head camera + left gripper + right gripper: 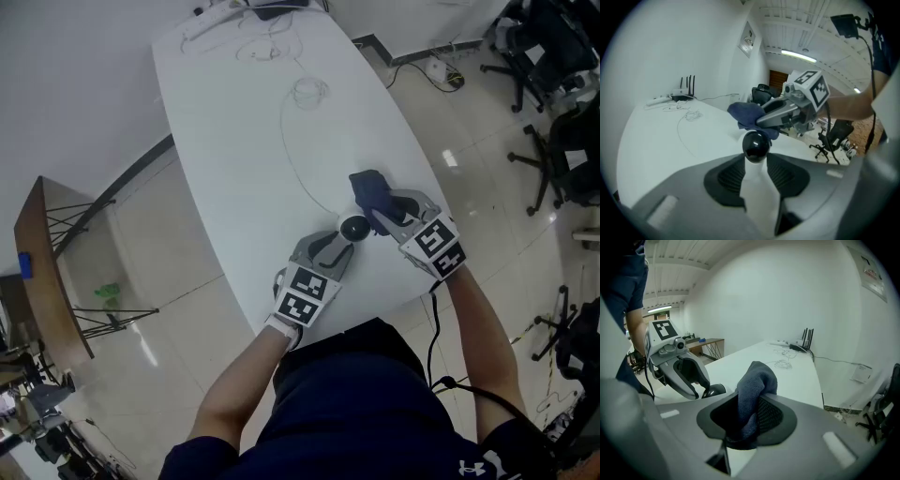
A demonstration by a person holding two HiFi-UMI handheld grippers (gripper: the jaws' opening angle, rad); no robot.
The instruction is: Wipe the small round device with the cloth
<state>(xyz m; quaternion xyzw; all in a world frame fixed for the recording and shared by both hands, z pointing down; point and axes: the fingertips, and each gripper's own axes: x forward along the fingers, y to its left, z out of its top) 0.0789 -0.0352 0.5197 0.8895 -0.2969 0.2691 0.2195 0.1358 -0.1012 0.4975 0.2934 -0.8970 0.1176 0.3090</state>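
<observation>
1. Work surface: a white oval table (pixel 234 187). I see the near end of it directly below the head view.

2. Left gripper (pixel 343 240): its jaws are pinched on the small round glossy black device (pixel 756 145). In the left gripper view the device sits at the very tips, touching both inner edges, with bare table showing in the gap behind it. In the head view the device lies near the table's near edge, on the right side.

3. Right gripper (pixel 379 212): its jaws are clamped on a dark blue fabric cloth (pixel 754 390). The cloth fills the gap between the pads, and a folded bunch stands up beyond the tips.

4. Relation: the cloth hangs just beside the device, on its far right side in the head view. I cannot tell whether cloth and device touch; the right gripper view shows a gap between them.

5. Surroundings: a thin white cable (pixel 286 141) loops across the middle of the table. A black router with upright antennas (pixel 682 95) stands at the far end.
</observation>
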